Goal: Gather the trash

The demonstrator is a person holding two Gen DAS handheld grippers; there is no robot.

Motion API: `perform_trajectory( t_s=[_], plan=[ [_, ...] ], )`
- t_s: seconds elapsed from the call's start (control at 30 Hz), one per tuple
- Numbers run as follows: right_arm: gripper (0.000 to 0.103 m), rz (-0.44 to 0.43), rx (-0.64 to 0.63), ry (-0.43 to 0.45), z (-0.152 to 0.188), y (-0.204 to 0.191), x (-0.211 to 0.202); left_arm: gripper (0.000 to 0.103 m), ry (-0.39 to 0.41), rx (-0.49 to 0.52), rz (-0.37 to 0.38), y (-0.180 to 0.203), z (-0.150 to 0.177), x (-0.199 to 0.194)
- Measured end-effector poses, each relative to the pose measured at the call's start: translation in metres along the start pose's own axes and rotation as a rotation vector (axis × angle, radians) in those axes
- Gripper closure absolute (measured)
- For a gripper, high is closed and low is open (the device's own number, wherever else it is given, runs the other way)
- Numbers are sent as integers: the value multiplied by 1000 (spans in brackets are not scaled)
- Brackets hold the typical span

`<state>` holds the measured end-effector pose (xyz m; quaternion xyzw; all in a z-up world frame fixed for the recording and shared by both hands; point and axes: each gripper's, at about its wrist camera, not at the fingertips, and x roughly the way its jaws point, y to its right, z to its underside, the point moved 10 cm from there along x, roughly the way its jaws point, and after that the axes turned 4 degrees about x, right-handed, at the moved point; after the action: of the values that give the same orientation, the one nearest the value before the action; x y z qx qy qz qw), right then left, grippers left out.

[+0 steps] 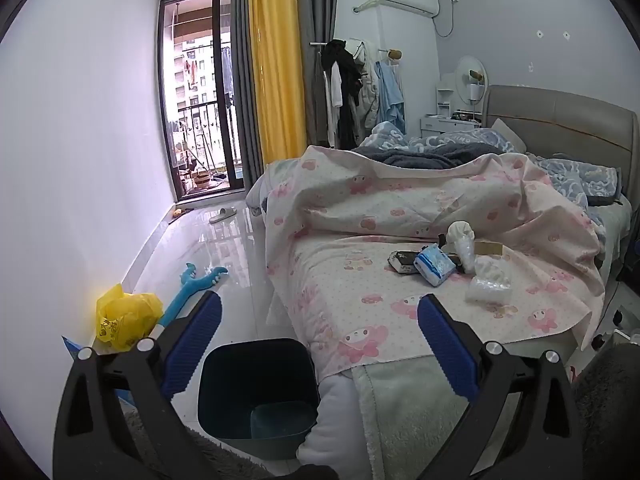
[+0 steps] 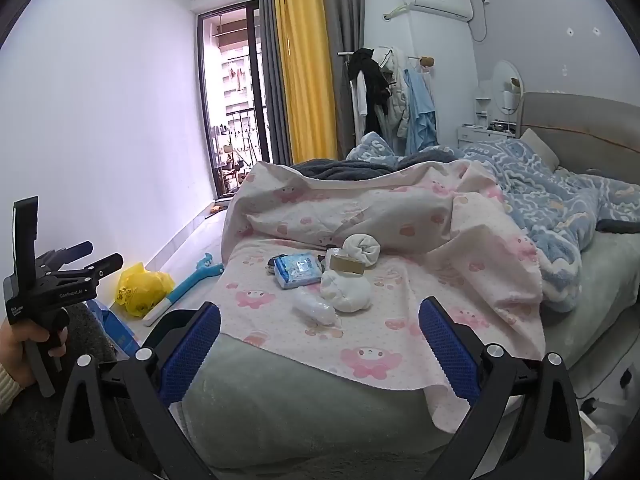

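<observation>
Trash collection looks barely begun, judging by how things lie. Nearest, the left claw (image 1: 319, 320) hangs spread wide and empty above the foot of the bed, and the right claw (image 2: 319, 322) is likewise released, gripping nothing, aimed at the bed from its foot edge. Just under the left claw, on the floor against the foot corner of the bed, stands a dark bin (image 1: 256, 392); its mouth is open and the only thing visible inside is a dark rounded shape at the bottom, which I cannot identify, so it reads as close to empty.

Farther on, the trash sits untouched in a cluster on the pink printed sheet (image 2: 360, 344), toward the middle of the bed (image 2: 280, 408): a clear crumpled wrapper (image 2: 314, 310) nearest the foot edge, a white wad (image 2: 348, 290) touching it, a blue and white packet (image 2: 298, 270) just beside, a tan box (image 2: 347, 265) on top of the wad, a dark packet (image 1: 404, 261) and a rolled white bundle (image 2: 362, 249) behind. All of it is left to carry to the bin.

On the floor by the left wall lie a yellow plastic bag (image 1: 126, 316), its contents hidden, and a blue toy (image 1: 192, 286). Whether these count as trash is unclear.
</observation>
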<state>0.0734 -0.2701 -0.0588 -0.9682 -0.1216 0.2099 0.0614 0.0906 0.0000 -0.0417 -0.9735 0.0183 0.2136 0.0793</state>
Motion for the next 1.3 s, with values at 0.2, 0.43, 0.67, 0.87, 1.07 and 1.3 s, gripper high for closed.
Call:
perform_trajectory(
  t_s=[0.2, 0.43, 0.67, 0.87, 1.07, 1.3],
  plan=[
    [3, -2, 3, 1, 0, 0, -1, 3, -2, 1, 0, 0, 0, -1],
    [3, -6, 8, 1, -1, 0, -1, 3, -6, 0, -1, 0, 1, 0],
    [3, -7, 9, 2, -1, -1, -1, 3, -5, 3, 1, 0, 1, 0],
    [3, -7, 10, 4, -1, 0, -4, 3, -5, 3, 0, 0, 1, 0],
    [3, -6, 7, 4, -1, -3, -2, 3, -6, 0, -1, 0, 4, 0],
    [3, -7, 9, 6, -1, -3, -1, 3, -7, -3, 0, -1, 5, -3]
  ],
)
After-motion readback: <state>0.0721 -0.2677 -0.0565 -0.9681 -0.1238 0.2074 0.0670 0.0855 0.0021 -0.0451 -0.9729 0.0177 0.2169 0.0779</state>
